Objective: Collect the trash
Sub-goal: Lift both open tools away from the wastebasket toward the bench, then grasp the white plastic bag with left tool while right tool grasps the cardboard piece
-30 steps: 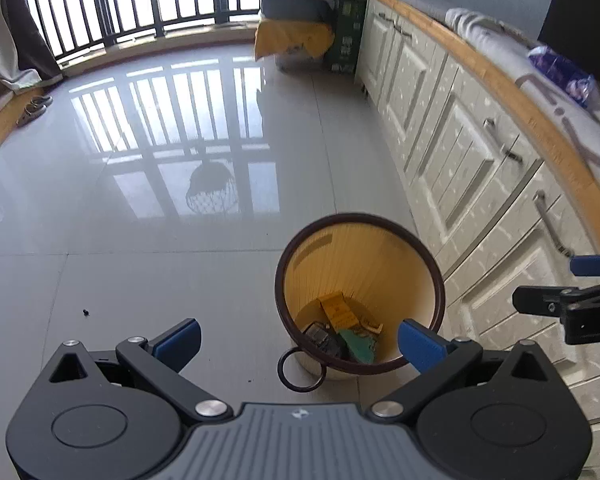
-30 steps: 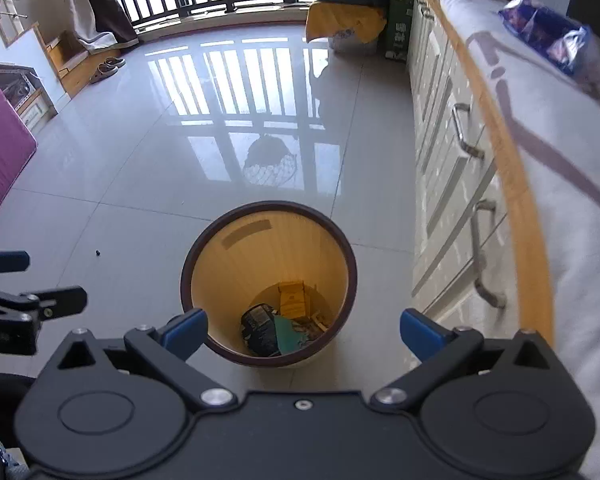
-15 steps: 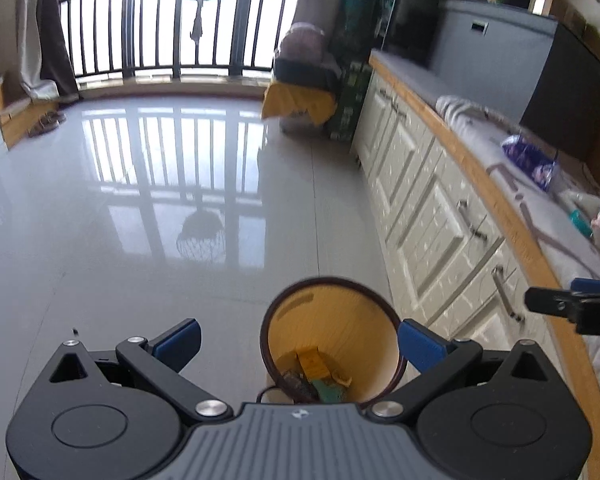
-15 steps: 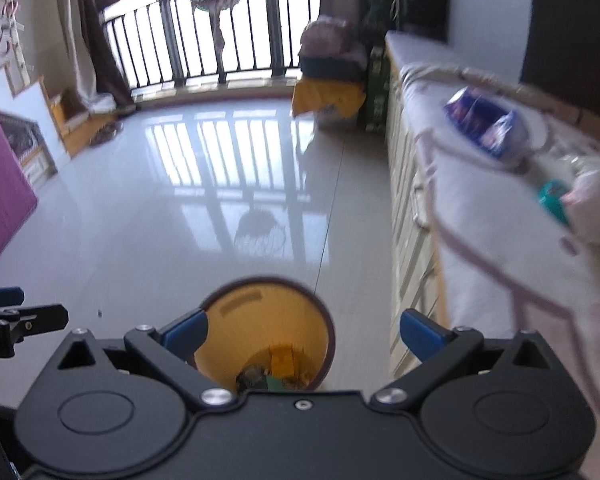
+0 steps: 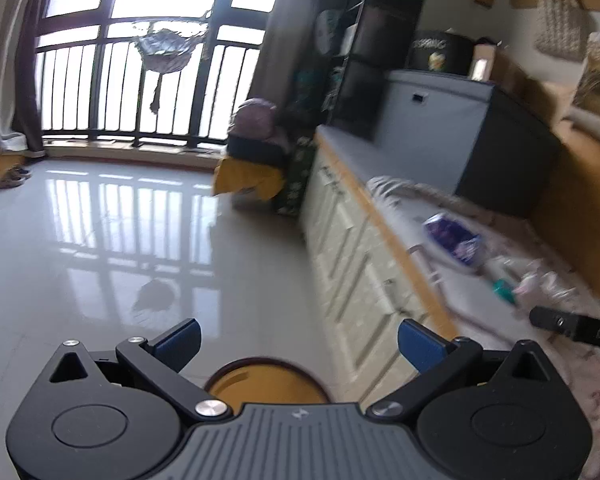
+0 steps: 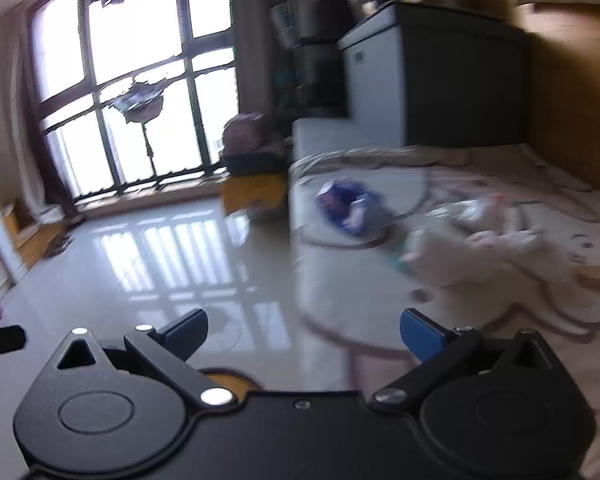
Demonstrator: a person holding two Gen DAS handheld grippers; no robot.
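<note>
Left wrist view: left gripper (image 5: 298, 342) spread wide, empty, above yellow bin (image 5: 266, 380) on floor. Right gripper (image 6: 303, 330) likewise wide, empty. Countertop (image 6: 340, 280) beyond: blue wrapper (image 6: 346, 208), pale crumpled litter (image 6: 480, 240), possibly tissue, blurred.

Daylight pours through the window (image 5: 148, 60), blown out to white, and mirrors as striped glare on the floor (image 5: 112, 232). Fisheye bends the edges. Motion blur smears the counter (image 6: 440, 240) right of the window, worst in the right wrist view.
</note>
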